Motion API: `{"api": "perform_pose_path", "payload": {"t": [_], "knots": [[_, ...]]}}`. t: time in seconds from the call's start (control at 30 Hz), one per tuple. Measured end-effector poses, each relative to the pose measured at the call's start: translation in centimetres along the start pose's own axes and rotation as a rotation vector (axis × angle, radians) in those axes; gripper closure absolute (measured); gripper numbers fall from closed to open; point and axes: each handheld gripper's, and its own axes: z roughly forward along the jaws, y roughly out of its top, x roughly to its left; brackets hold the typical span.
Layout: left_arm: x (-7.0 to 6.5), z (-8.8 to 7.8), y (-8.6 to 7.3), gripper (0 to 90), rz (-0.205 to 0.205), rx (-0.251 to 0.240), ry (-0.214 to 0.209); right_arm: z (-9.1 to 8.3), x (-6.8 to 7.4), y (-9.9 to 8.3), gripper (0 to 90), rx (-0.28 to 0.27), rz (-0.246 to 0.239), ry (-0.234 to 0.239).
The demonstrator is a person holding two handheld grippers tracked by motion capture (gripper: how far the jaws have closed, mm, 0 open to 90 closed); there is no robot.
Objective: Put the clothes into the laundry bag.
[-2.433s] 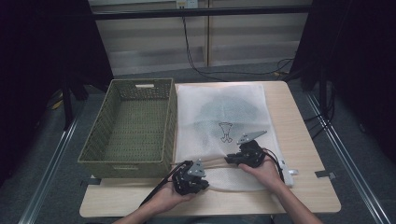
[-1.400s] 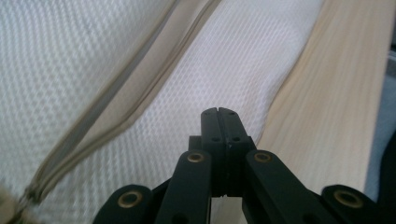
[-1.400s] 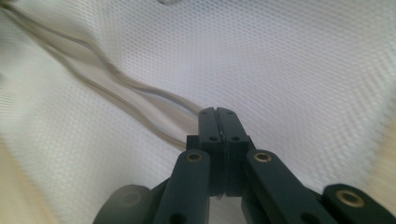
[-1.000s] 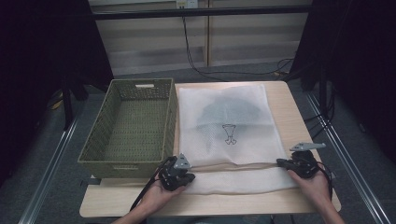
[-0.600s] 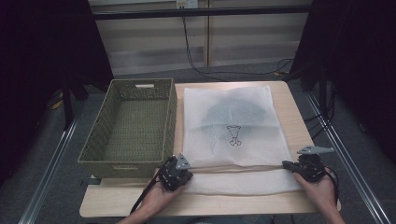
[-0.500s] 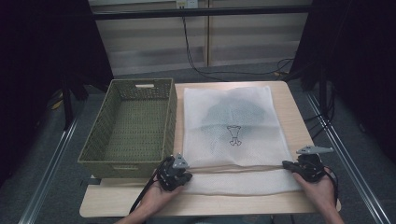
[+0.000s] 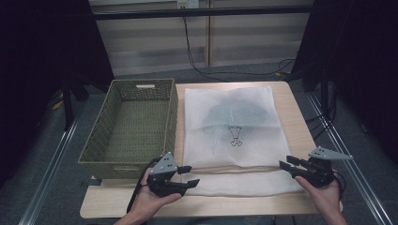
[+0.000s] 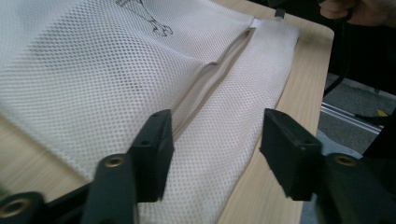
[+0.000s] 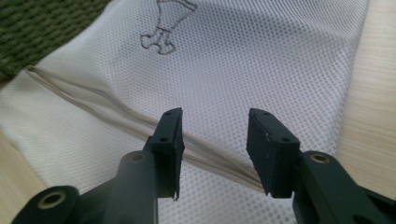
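A: Where does the job stand?

B: The white mesh bag [image 7: 230,136] lies flat in the centre of the high view, its near edge folded over along a seam low in the frame. The green woven basket [image 7: 131,126] at centre left holds nothing, so I'd say the flattening is done and the bag has yet to be folded further or moved.

A: And the tools?

B: The left gripper [image 7: 189,176] sits at lower centre-left, the right gripper [image 7: 285,165] at lower right, one at each end of the fold. Both have just been opening; jaws apart, nothing pinched. In the left gripper view the bag [image 8: 140,79] lies below the spread jaws.

A: What's it made of?

B: Fine open netting, soft and limp, with a flat tape-like band [image 9: 116,116] along the seam, a dark shape showing through and a small outline drawing [image 9: 166,25]. The basket is stiff wicker weave; the table [image 7: 300,126] is smooth pale wood.
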Motion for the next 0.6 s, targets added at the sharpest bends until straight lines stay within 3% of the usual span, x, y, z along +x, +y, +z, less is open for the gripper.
{"api": "perform_pose_path", "payload": {"t": [0.13,0.23,0.37,0.5,0.6], "knots": [[0.1,-2.2,-1.0,31.3,-0.018,-0.034,0.041,-1.0,1.4,-0.1,50.1,-0.035,-0.005,0.002],[0.2,-3.9,-1.5,23.9,-0.032,-0.045,0.095,-1.7,2.5,-0.3,47.6,-0.042,-0.002,-0.003],[-0.1,-6.1,-1.9,28.9,-0.022,-0.074,0.111,-2.5,3.9,-0.3,44.6,-0.047,-0.003,-0.014],[-0.7,-8.1,-2.9,27.1,-0.027,-0.121,0.158,-3.0,5.1,-0.7,42.9,-0.073,0.003,-0.003],[-1.0,-9.2,-3.5,25.8,-0.031,-0.178,0.169,-3.1,5.2,-1.1,42.3,-0.091,0.009,0.000]]}}
